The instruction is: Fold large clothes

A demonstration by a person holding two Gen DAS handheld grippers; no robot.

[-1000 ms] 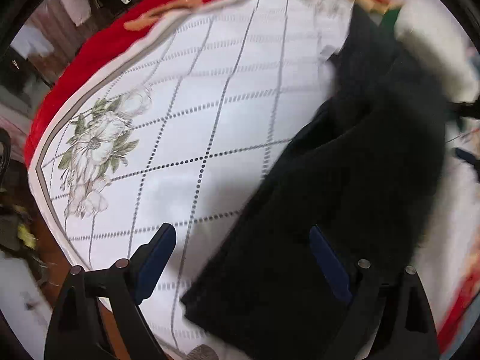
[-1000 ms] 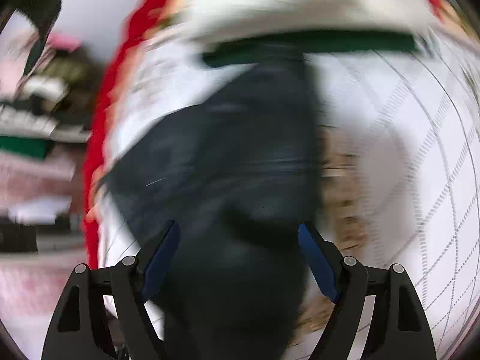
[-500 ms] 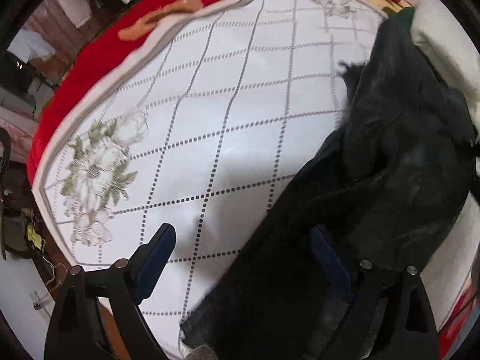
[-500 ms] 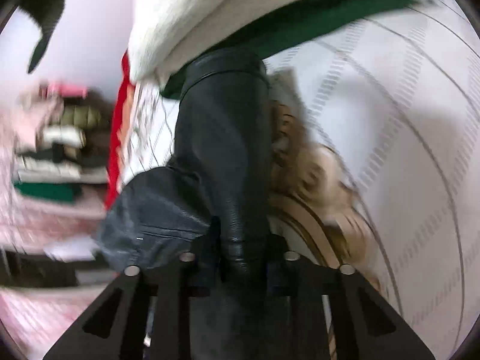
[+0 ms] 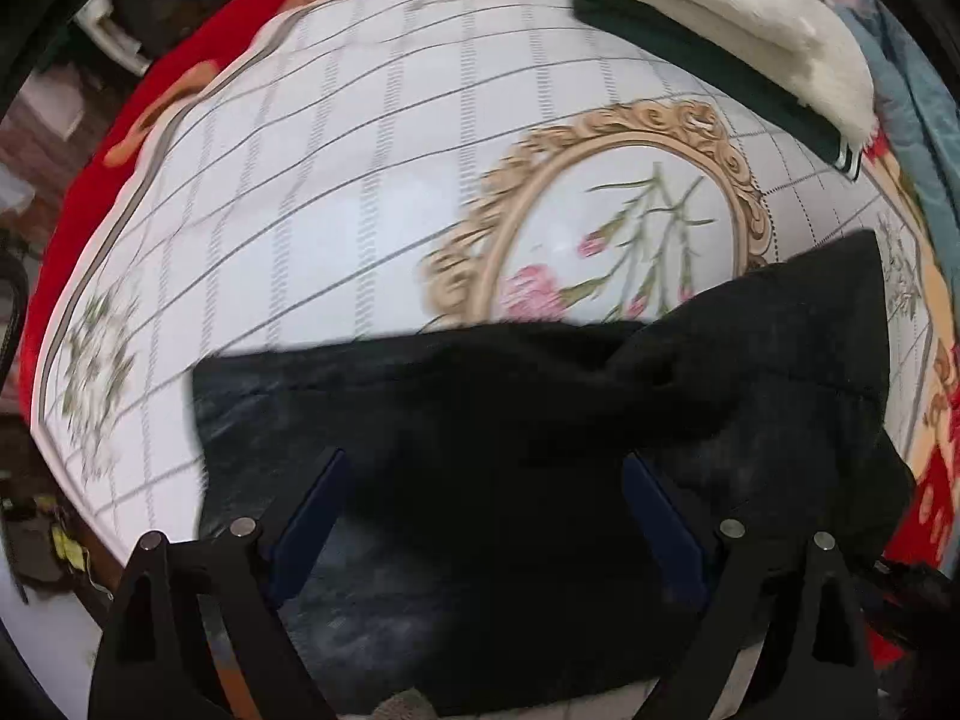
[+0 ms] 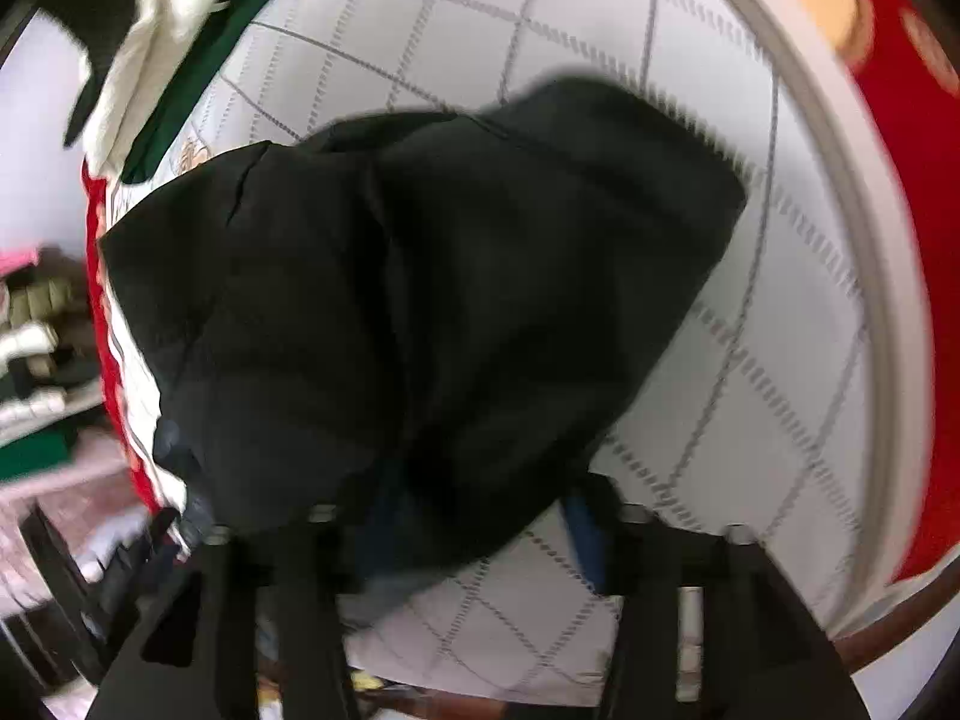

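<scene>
- Black garment [image 5: 540, 450]: dark, leather-like; lies bunched across the lower half of the left wrist view and fills the centre of the right wrist view [image 6: 420, 312], resting on the tablecloth.
- Left gripper [image 5: 486, 516]: lower centre of frame, jaws spread wide, blue pads clear of the cloth; the garment lies beneath and between them, not pinched.
- Right gripper [image 6: 474, 534]: bottom of frame, jaws opening; a fold of the garment sits between them, though blur hides whether the pads touch it.
- Tablecloth [image 5: 336, 192]: white with grey lattice, gold oval floral medallion [image 5: 606, 222], red border.
- Folded clothes [image 5: 732, 30]: cream on dark green, upper right of the left wrist view.
</scene>
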